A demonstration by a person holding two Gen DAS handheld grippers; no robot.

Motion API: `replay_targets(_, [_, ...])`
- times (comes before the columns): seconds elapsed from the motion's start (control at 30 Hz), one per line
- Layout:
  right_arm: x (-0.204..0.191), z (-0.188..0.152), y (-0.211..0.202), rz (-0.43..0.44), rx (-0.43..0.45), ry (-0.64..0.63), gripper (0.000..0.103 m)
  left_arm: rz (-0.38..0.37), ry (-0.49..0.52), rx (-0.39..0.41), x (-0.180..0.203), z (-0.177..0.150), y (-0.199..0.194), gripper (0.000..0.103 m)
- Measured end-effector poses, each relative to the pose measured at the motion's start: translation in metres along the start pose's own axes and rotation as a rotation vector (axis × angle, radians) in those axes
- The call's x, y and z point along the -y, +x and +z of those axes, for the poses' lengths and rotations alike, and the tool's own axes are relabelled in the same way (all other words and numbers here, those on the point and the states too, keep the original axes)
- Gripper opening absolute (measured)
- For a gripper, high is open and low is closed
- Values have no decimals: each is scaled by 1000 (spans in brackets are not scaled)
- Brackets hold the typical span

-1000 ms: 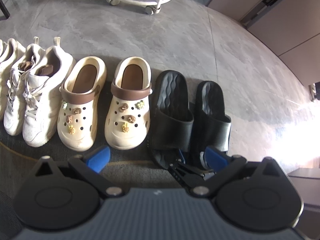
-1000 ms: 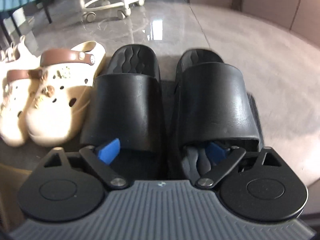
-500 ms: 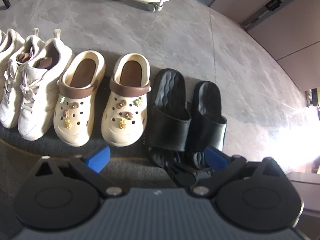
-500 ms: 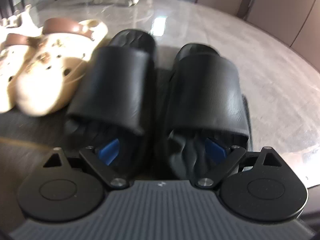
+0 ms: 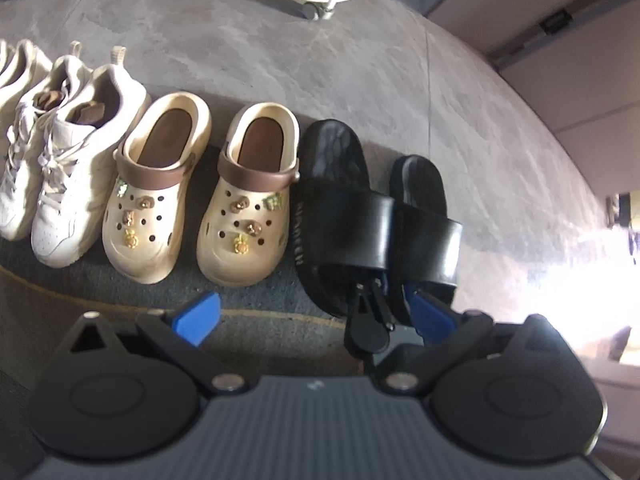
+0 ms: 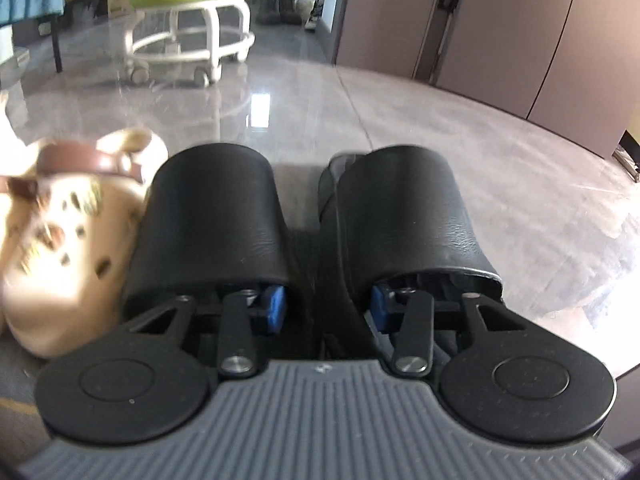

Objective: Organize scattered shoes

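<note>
My right gripper pinches both glossy black rubber slides together by their inner walls, my left gripper gapes wide and empty, and any slack could drop one slide against the cream perforated clogs.

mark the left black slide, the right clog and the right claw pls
left black slide (image 5: pixel 340 216), left wrist view, on its strap.
right clog (image 5: pixel 248 216), left wrist view, on its toe box.
right claw (image 6: pixel 326 306), right wrist view, midway between its blue fingertips.

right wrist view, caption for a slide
Right gripper closing, one finger inside each strap of two black rubber slides beside a beige clog.
</note>
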State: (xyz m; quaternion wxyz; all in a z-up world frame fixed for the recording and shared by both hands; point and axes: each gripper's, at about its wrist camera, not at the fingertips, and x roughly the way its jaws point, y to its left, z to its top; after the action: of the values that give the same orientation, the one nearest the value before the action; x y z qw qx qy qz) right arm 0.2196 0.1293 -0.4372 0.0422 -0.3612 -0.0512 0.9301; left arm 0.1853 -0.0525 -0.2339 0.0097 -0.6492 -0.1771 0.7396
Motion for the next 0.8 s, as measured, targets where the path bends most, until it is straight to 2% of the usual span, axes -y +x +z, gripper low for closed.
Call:
replay_targets(0.1, [3, 19, -9, 27, -17, -25, 22, 11, -8, 35, 2, 3, -6, 103])
replay_targets(0.33, [15, 57, -31, 66, -79, -16, 19, 36, -49, 92, -6, 7, -31, 103])
replay_targets(0.5, [20, 81, -65, 88, -109, -51, 19, 48, -78, 142, -16, 9, -56, 103])
replay_targets(0.7, [9, 120, -109, 132, -131, -157, 18, 84, -63, 200, -38, 7, -104, 102])
replay_targets(0.8, [-4, 149, -139, 175, -128, -199, 18, 135, -66, 227, -68, 6, -151, 102])
